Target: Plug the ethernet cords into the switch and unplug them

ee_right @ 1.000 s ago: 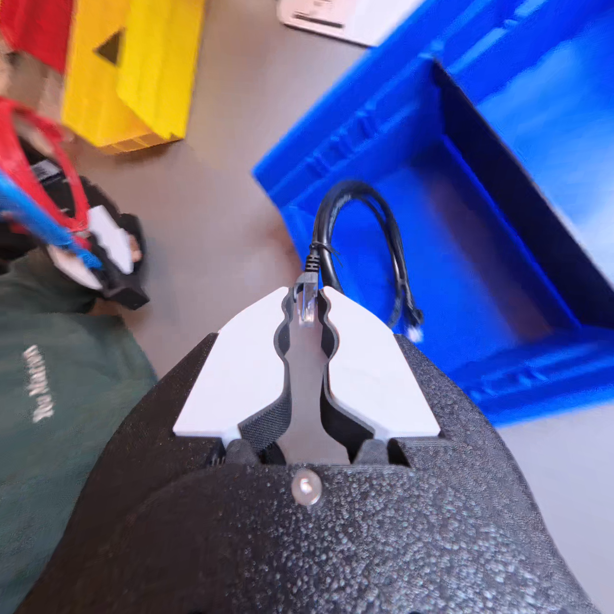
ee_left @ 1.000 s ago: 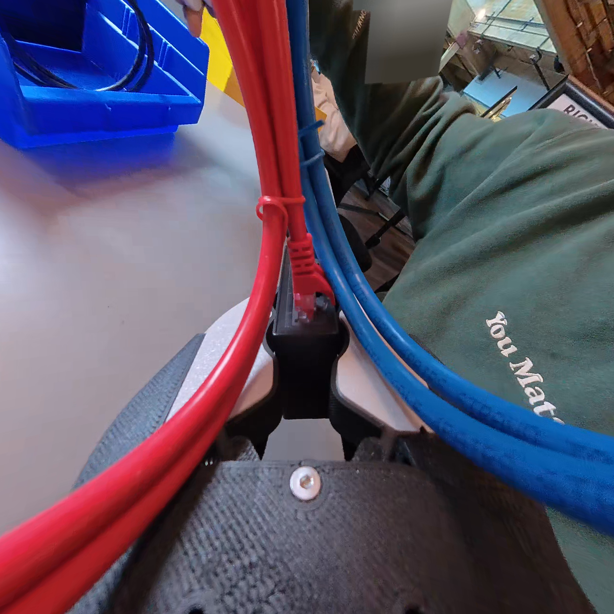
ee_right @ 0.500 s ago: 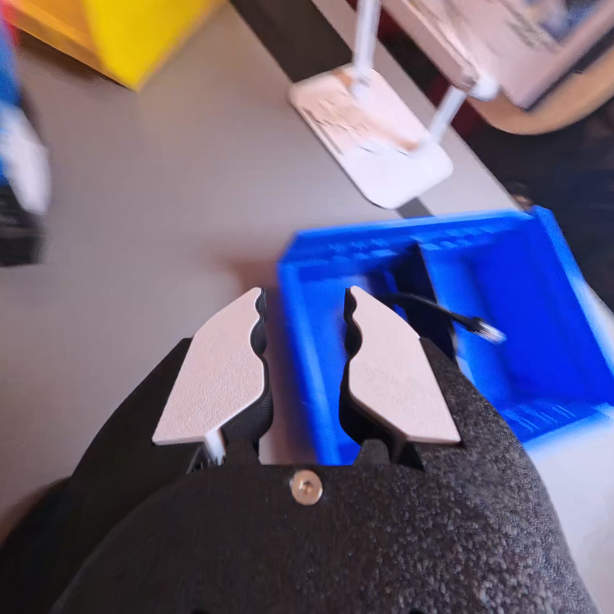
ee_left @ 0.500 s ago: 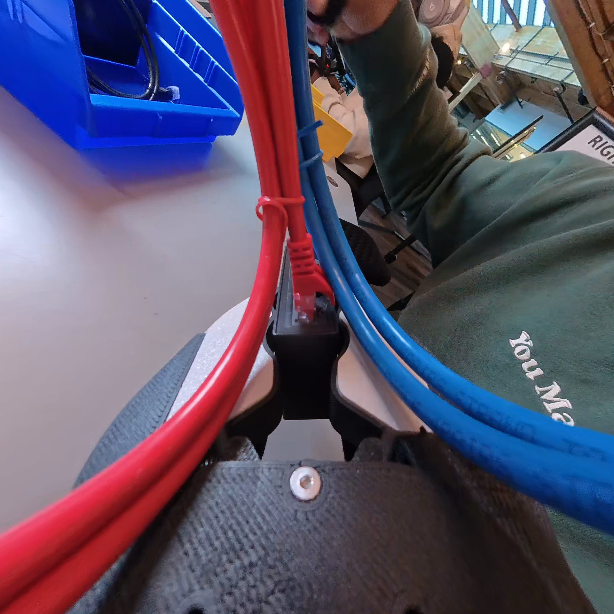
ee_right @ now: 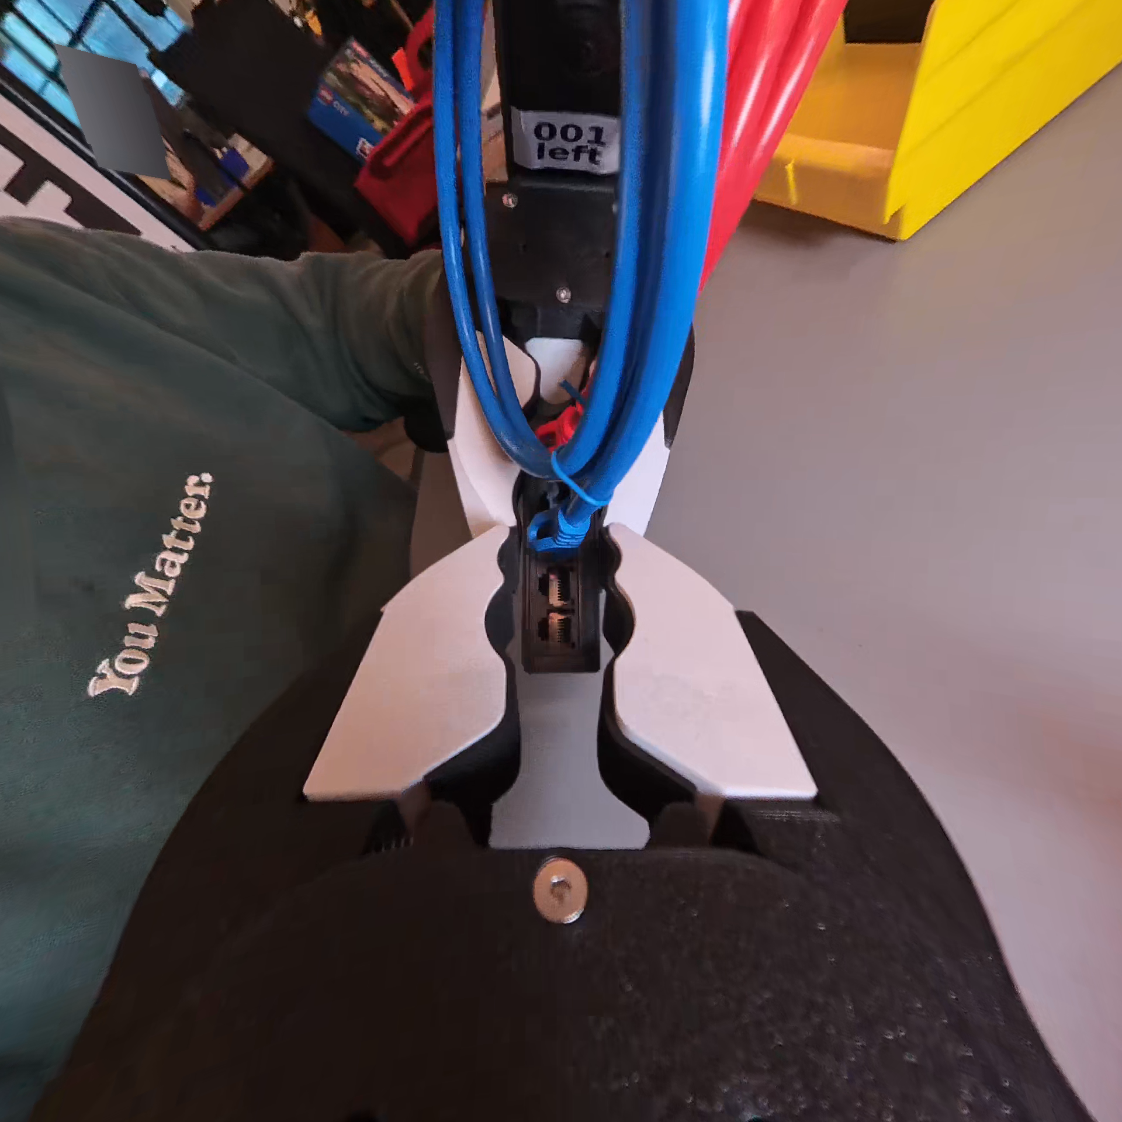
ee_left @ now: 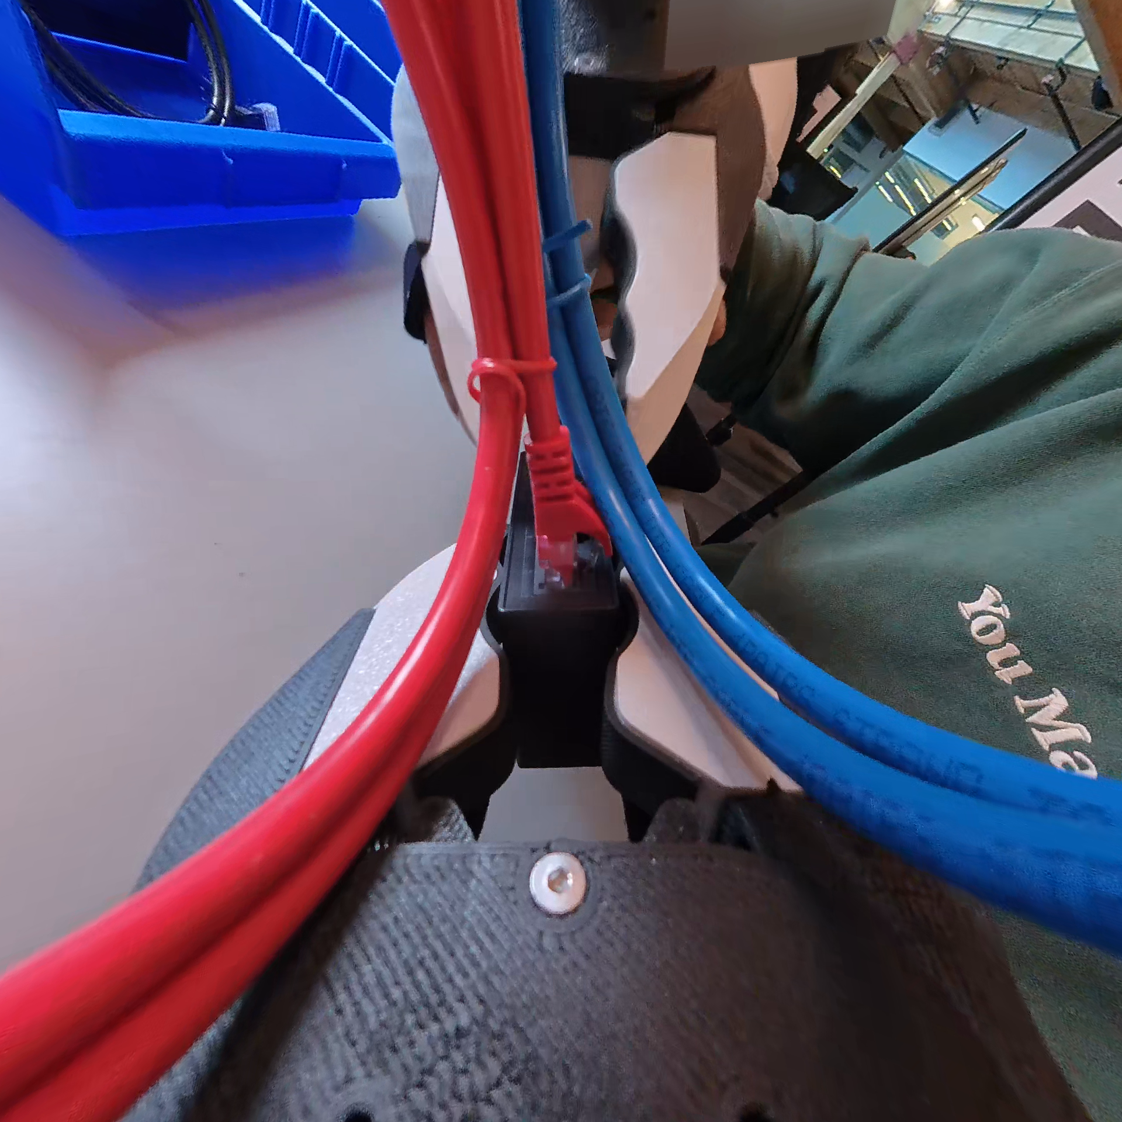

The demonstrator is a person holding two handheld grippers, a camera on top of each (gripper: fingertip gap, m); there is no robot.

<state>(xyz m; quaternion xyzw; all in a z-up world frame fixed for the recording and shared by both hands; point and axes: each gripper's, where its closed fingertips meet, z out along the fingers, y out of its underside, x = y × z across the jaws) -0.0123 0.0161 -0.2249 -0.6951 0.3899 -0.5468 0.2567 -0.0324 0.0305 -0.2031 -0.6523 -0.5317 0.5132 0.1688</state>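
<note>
My left gripper (ee_left: 555, 583) is shut on a small black switch (ee_left: 555, 656) and holds it above the grey table. A red cord (ee_left: 504, 243) has its plug (ee_left: 552, 498) in a port near my fingers. A bundled blue cord (ee_left: 668, 637) hangs past on the right. In the right wrist view the blue plug (ee_right: 561, 528) sits in the switch (ee_right: 558, 659), next to two empty ports. My right gripper (ee_right: 558, 534) is open, one finger on each side of the switch's free end, facing the left gripper (ee_right: 558, 486). It also shows in the left wrist view (ee_left: 555, 407).
A blue bin (ee_left: 182, 152) with a black cord (ee_left: 218, 91) in it stands on the table at the far left. A yellow bin (ee_right: 971, 121) stands at the back. The person's green sweatshirt (ee_left: 911, 486) is close beside the grippers. Cord loops drape over the left gripper. The grippers are tip to tip, or close to it.
My right gripper let go of the black cord over the blue bin, opened, and swung across to the switch. The left gripper kept its hold on the switch.
</note>
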